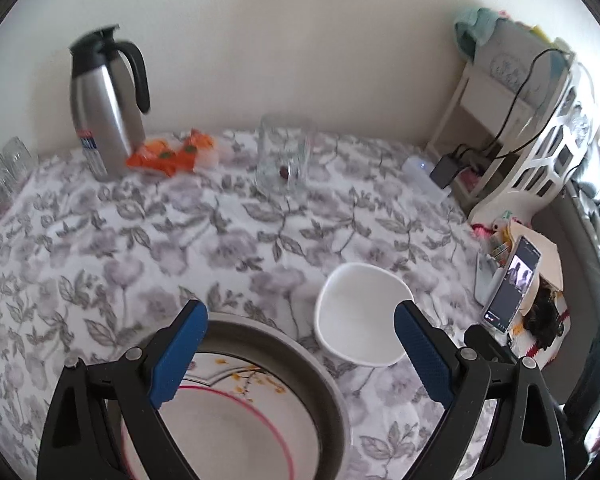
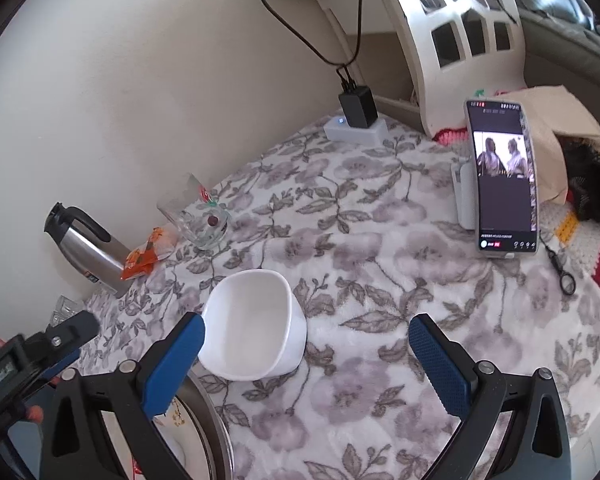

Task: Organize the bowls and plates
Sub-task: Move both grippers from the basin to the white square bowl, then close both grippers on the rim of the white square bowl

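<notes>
Setting: a table covered by a flowered cloth [image 2: 380, 320], seen from both wrist views.
Left gripper [image 1: 300, 344]: jaws held wide apart, nothing between them; it hangs over the near edge of the table, above the plates.
Right gripper [image 2: 306, 354]: jaws likewise spread wide and empty, the bowl lying just ahead of the left finger.
Bowl [image 2: 254, 326]: a white, squarish bowl with rounded corners, standing upright on the cloth, empty, just beside the plates but apart from them.
Plates [image 1: 236, 420]: a pale plate with a pink ring and a yellow flower print is seen resting inside a larger grey-rimmed dish (whether more lie beneath cannot be told).
Handling, bowl: judged stiff, smooth and probably slippery, breakable if ceramic; light enough for one gripper. A hold across one wall at the rim, one finger inside and one outside, is advised.
Handling, plates: judged flat, heavier and fragile; only the raised rim offers a hold, so a firm edge pinch and a level lift are called for.
Bystanders: a steel jug [image 1: 108, 108], a glass [image 1: 284, 160], an orange packet [image 1: 172, 152] and a propped phone [image 2: 502, 180], all well apart from the bowl.
</notes>
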Demonstrator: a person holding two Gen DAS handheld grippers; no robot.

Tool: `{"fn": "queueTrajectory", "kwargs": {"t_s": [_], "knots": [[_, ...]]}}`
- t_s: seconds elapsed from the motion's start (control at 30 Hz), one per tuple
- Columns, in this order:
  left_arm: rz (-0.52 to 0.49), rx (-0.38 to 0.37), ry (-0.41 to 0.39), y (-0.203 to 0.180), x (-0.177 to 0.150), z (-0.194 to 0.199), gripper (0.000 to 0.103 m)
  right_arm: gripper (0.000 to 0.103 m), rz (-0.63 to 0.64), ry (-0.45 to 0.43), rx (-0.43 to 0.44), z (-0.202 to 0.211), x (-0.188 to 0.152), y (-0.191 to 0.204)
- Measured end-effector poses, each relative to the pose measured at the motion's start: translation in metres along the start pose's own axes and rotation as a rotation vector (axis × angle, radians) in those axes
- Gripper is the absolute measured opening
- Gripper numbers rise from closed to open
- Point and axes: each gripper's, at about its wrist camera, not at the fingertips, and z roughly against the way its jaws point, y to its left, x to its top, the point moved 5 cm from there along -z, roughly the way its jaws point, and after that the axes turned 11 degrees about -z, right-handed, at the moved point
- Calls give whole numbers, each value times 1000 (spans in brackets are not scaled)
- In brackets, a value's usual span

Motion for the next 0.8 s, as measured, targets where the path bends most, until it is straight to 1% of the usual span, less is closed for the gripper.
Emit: {"fn": "queueTrajectory", "kwargs": {"t_s": [0.07, 0.2, 0.3, 0.37, 0.53, 0.6, 0.7, 0.73, 0.77, 0.8], "knots": [[11, 31, 43, -2, 2, -12, 95, 103, -1, 2, -17, -4, -1, -2], [-10, 46, 102, -13, 4, -31, 95, 101, -11, 18, -21, -18, -3, -5], [-38, 69, 140, -20, 7, -46, 95, 87, 0, 49, -27, -30, -8, -4], [-51, 73, 169, -25, 9, -57, 94, 86, 9, 66, -34, -37, -11, -4], [-51, 94, 227, -28, 12, -82, 92, 75, 33, 105, -45, -51, -19, 1], [-49, 98, 243, -27, 11, -89, 92, 65, 41, 116, -50, -56, -21, 3], [-30, 105, 270, -25, 9, -100, 91, 55, 50, 129, -78, -63, -25, 2], [-25, 107, 281, -25, 8, -105, 84, 53, 58, 133, -91, -66, -26, 2], [-26, 110, 290, -25, 7, -108, 78, 51, 61, 139, -91, -68, -26, 2], [-27, 111, 297, -26, 6, -111, 70, 49, 58, 144, -83, -69, -27, 2]]}}
